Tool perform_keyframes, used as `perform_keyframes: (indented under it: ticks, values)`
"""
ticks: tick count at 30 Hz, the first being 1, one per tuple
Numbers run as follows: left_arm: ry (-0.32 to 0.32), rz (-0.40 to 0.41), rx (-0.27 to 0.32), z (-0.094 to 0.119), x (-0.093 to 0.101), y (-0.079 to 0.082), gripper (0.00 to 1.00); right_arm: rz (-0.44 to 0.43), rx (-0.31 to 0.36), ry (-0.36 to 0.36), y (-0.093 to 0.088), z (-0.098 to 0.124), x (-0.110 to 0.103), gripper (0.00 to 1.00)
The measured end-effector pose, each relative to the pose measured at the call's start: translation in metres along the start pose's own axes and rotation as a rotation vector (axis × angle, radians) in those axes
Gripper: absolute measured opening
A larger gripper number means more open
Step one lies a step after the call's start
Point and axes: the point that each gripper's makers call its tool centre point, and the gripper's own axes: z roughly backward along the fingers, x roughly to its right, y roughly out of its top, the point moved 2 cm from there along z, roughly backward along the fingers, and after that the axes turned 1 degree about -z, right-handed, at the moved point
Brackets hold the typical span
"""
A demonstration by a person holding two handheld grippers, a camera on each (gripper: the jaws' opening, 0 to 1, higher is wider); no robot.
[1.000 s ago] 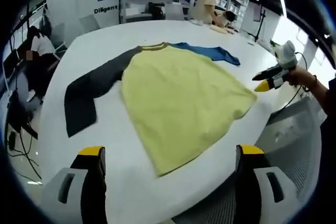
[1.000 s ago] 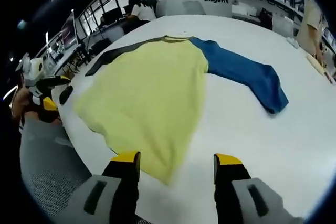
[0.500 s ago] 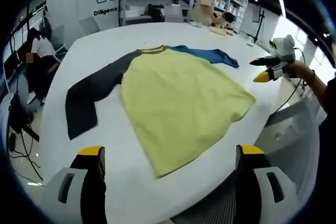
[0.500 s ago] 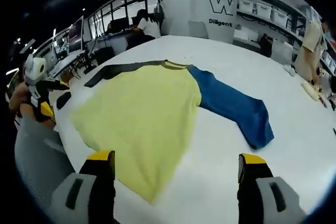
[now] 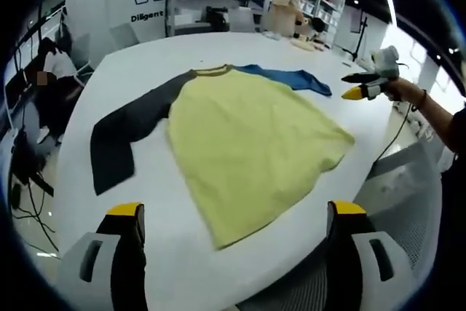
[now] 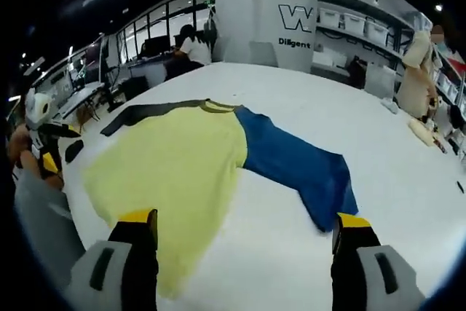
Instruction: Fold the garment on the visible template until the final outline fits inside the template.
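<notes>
Left gripper view: a shirt (image 5: 251, 151) with a yellow body, one dark sleeve (image 5: 124, 132) and one blue sleeve (image 5: 287, 76) is spread flat on a white table (image 5: 138, 63). The left gripper (image 5: 237, 216) is held over the near table edge, jaws wide apart and empty. The right gripper (image 6: 247, 227) is likewise spread and empty above the shirt's hem.

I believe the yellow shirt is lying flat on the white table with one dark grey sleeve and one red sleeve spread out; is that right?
Not quite: the second sleeve is blue, not red, as the right gripper view shows. The rest holds: the yellow shirt lies flat on the white table, with its dark grey sleeve spread out on the other side.
</notes>
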Motion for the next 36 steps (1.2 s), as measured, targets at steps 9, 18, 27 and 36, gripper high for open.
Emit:
perform_keyframes:
  ticks: [9, 18, 27, 36]
  values:
    - [0.000, -0.003, -0.005, 0.000, 0.001, 0.000, 0.99, -0.004, -0.032, 0.018, -0.001, -0.018, 0.010, 0.98]
    - [0.008, 0.005, -0.012, 0.001, -0.002, -0.004, 0.99, -0.069, -0.061, 0.002, -0.010, -0.034, 0.029, 0.86]
    - [0.005, -0.004, -0.036, -0.001, -0.003, -0.009, 0.99, -0.078, -0.091, -0.021, -0.016, -0.049, 0.045, 0.73]
    - [0.010, 0.006, -0.031, -0.002, -0.007, -0.007, 0.99, -0.097, -0.091, -0.060, -0.016, -0.062, 0.066, 0.57]
